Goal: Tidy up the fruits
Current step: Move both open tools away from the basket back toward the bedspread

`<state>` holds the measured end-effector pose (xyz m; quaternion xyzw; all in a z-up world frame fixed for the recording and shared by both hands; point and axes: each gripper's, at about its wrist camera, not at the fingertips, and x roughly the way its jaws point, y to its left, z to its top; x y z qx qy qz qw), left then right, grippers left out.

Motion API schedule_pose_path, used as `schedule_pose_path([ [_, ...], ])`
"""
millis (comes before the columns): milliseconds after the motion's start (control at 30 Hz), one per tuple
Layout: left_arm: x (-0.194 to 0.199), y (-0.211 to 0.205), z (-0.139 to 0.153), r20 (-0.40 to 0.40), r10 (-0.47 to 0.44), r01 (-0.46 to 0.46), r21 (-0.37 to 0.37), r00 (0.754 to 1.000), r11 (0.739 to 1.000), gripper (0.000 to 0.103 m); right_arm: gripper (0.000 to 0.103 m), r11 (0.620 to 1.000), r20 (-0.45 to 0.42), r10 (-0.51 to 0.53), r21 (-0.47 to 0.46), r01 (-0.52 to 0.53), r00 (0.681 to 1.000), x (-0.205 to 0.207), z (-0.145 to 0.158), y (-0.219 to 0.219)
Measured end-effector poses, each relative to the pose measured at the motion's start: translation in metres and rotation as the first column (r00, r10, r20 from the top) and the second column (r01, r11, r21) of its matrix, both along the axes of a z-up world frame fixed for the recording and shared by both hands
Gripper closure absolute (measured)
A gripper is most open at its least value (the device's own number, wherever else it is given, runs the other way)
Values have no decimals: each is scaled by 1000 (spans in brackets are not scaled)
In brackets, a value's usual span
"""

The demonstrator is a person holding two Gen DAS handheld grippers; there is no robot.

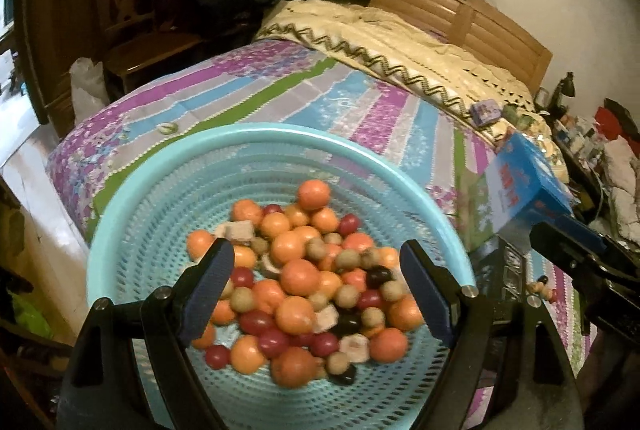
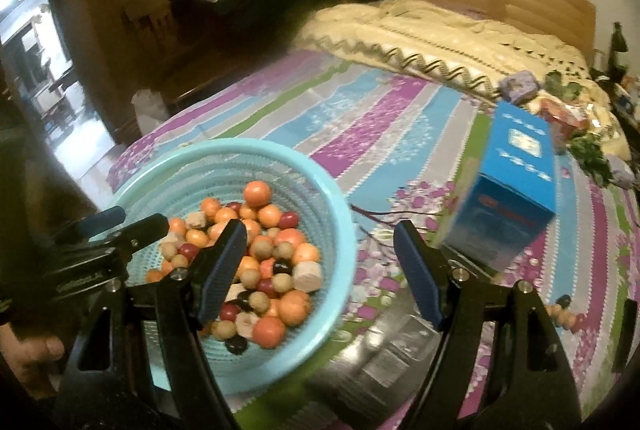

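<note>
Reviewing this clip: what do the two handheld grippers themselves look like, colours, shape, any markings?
Both match: the left gripper and right gripper have black frames with triangular cut-outs, silver pivot bolts, and two long fingers faced with dark blue ribbed pads. In the right wrist view the left gripper's side carries small white lettering, too blurred to read. No cables or sleeves show.

Turquoise basket; orange, red, tan fruits; striped floral bedspread.

Both cameras sat just behind their own fingers, tilted down over the bed. The left one looked close into the turquoise basket; the right one sat further right, above the bedspread. They shared basket and blue box.
</note>
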<state>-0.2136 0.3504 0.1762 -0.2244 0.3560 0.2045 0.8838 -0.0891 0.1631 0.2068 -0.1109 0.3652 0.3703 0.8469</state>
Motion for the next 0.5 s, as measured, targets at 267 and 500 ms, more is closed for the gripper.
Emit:
schedule_pose_path([
  [267, 15, -45, 2, 66, -87, 91, -69, 994, 993, 17, 12, 993, 78, -116, 30, 114, 990, 1, 10, -50],
  [500, 31, -93, 10, 91, -170, 174, -44, 981, 984, 17, 11, 978, 98, -208, 52, 204, 973, 5, 13, -96],
])
